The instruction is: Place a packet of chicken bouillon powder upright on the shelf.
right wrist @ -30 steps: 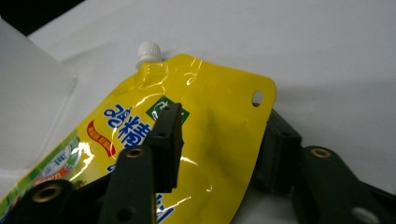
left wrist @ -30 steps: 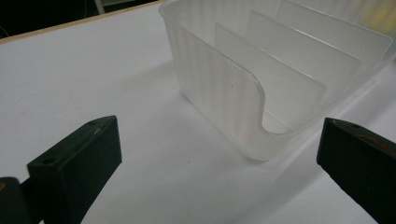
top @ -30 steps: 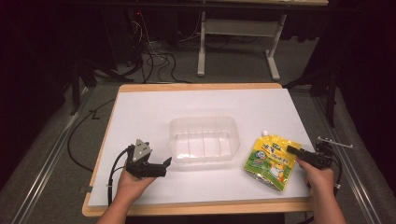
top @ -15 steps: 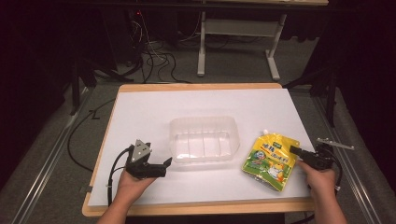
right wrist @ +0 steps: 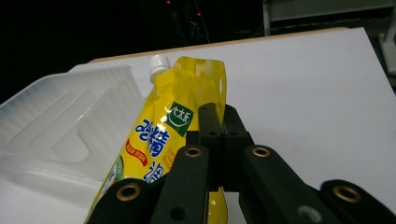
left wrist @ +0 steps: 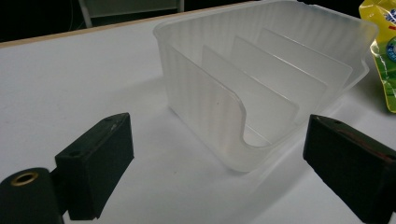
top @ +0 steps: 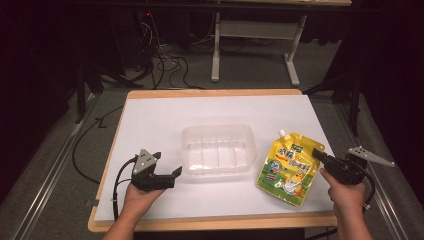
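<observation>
A wide worktop [top: 150,120] with a white surface and a wooden rim sits in a dark room; cables and a pale metal stand [top: 252,45] lie on the floor beyond its far edge.

Near the middle of the worktop stands a clear plastic bin [top: 218,150] — open-topped, with three upright dividers inside and a scooped cut in its near end wall, as the left gripper view shows. It is between the two hands and lies just beside the pouch on that side, though whether they touch cannot be told.

To the right of the bin is a yellow pouch [top: 289,167] with blue lettering, a cartoon picture and a white screw cap at its far corner. The pouch tilts, its far right edge lifted, and its lower corner reaches toward the worktop's near edge.

The right hand-held gripper [top: 318,154] has its jaws pressed together on the pouch's upper right edge — in the right gripper view the yellow film folds over between the black jaws.

The left hand-held gripper [top: 176,173] rests near the bin's near left corner, apart from it, its jaws spread wide with nothing between the pads; they have just been closing a little.
</observation>
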Demonstrator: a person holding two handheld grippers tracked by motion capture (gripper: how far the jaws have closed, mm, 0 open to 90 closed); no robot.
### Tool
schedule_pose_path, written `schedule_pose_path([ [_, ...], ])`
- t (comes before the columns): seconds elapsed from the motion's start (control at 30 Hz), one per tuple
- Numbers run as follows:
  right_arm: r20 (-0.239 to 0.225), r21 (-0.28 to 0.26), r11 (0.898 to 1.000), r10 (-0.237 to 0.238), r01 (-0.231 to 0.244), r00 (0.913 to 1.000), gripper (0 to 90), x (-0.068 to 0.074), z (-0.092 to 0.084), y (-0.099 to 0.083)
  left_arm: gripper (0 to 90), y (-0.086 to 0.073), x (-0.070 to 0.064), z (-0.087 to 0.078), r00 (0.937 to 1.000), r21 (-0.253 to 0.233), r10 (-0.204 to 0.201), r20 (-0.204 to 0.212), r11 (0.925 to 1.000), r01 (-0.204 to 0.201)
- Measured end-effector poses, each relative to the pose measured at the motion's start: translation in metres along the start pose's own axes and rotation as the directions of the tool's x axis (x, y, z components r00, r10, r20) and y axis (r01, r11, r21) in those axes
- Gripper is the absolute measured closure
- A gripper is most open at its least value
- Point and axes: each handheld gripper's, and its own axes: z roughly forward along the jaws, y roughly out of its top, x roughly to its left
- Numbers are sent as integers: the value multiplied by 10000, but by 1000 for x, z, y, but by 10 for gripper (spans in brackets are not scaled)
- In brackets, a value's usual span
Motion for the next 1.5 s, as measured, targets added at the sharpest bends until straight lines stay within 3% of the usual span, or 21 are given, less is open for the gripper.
schedule_pose_path([
  [0.27,-258,-434,9972,-618,606,9978,900,20,-7,10,97,1,-1,0,10000,-67,24,-7,10000,-24],
  [0.67,-147,-1354,9855,-1051,1022,9943,900,31,-20,25,98,1,-1,1,10000,-44,22,-81,10000,-22],
  [0.8,-44,-1574,9807,-1183,1161,9930,900,31,-19,32,98,-1,-1,-4,9998,-52,48,-177,10000,-49],
  [0.93,95,-1778,9776,-1130,1129,9935,900,27,-14,39,97,-4,1,-11,9985,-50,95,-535,9999,-98],
  [1.1,516,-2091,9725,-934,1022,9943,900,16,-12,45,97,-11,8,-26,9961,-156,-230,-849,9996,218],
  [1.27,815,-2370,9663,-829,1001,9932,900,11,-17,48,114,-13,10,-30,9958,-195,-348,-846,9993,333],
  [1.3,1096,-2501,9616,-877,1129,9901,900,10,-20,47,117,-13,10,-28,9961,-208,-369,-796,9992,353],
  [1.4,1397,-2292,9654,-936,1241,9858,900,10,-22,41,129,-10,7,-22,9978,-188,-307,-594,9994,296],
  [1.5,1331,-2338,9657,-837,1133,9876,900,8,-26,33,148,-6,3,-12,9993,-80,-156,-345,9999,153],
])
